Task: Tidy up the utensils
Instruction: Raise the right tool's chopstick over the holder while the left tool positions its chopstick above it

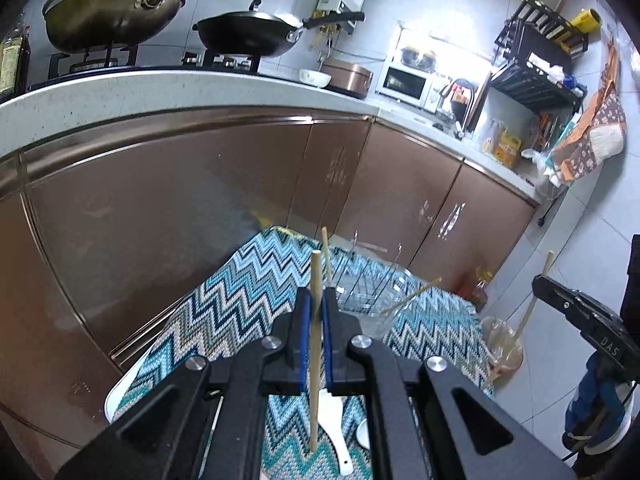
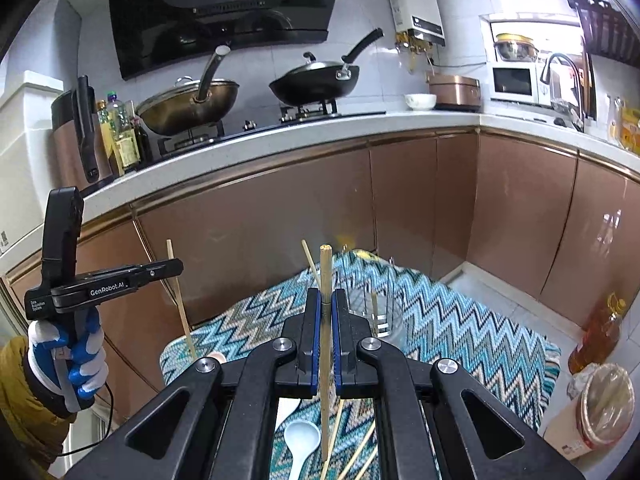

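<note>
Now my left claw (image 1: pixel 316 300) is clamped on a chopstick (image 1: pixel 315 344) standing upright, and my right claw (image 2: pixel 326 304) pinches another chopstick (image 2: pixel 325 344) likewise, both above the zigzag mat (image 2: pixel 460 340). Beyond them sits a glass holder (image 2: pixel 380 316); spoons (image 2: pixel 300 440) lie near.

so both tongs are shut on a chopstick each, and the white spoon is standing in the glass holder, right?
Not the spoon: the right wrist view shows it lying flat on the zigzag cloth, outside the glass holder. Left tongs and right tongs each clamp a chopstick.
</note>
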The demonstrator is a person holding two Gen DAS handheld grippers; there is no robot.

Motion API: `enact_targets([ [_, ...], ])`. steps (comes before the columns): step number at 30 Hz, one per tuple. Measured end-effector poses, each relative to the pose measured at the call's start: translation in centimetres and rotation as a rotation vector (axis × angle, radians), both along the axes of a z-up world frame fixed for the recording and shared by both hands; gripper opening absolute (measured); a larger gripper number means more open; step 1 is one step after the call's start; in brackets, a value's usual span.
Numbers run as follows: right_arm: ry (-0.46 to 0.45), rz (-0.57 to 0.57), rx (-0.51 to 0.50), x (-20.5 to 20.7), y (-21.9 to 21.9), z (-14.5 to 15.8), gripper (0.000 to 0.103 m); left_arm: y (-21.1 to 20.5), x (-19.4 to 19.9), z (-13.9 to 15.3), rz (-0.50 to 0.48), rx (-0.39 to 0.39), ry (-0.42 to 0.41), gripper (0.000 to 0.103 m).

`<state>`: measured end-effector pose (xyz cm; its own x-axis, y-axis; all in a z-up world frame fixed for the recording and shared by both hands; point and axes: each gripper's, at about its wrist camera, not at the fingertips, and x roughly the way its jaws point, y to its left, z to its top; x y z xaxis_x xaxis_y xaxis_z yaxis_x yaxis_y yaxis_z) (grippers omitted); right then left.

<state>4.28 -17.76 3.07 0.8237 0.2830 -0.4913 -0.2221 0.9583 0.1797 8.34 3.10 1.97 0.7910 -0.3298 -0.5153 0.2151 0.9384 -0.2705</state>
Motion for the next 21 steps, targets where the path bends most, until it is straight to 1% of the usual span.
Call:
enact_targets([
  [7,-0.091,-0.008,0.019,1.9,0.0,1.6,0.005,-0.5,1.4,1.6,-0.001,-0.058,-0.079,0.005],
  [11,-0.158,-0.013,0.049,3.6,-0.3,2.6,0.005,-1.4,2.7,3.3,0.013,-0.082,-0.150,0.005],
  [14,-0.220,-0.019,0.075,5.1,-0.7,3.4,0.005,-2.5,4.3,4.5,0.020,-0.111,-0.209,0.005],
  [17,-0.272,-0.035,0.074,6.7,-0.9,3.7,0.005,-3.6,6.2,5.0,0.033,-0.119,-0.240,0.005],
  [19,-0.296,-0.049,0.064,8.0,-1.1,3.5,0.005,-4.7,7.8,4.9,0.046,-0.115,-0.249,0.005],
  [21,-0.299,-0.056,0.061,9.4,-1.2,2.7,0.005,-6.1,9.7,4.2,0.059,-0.102,-0.253,0.005],
])
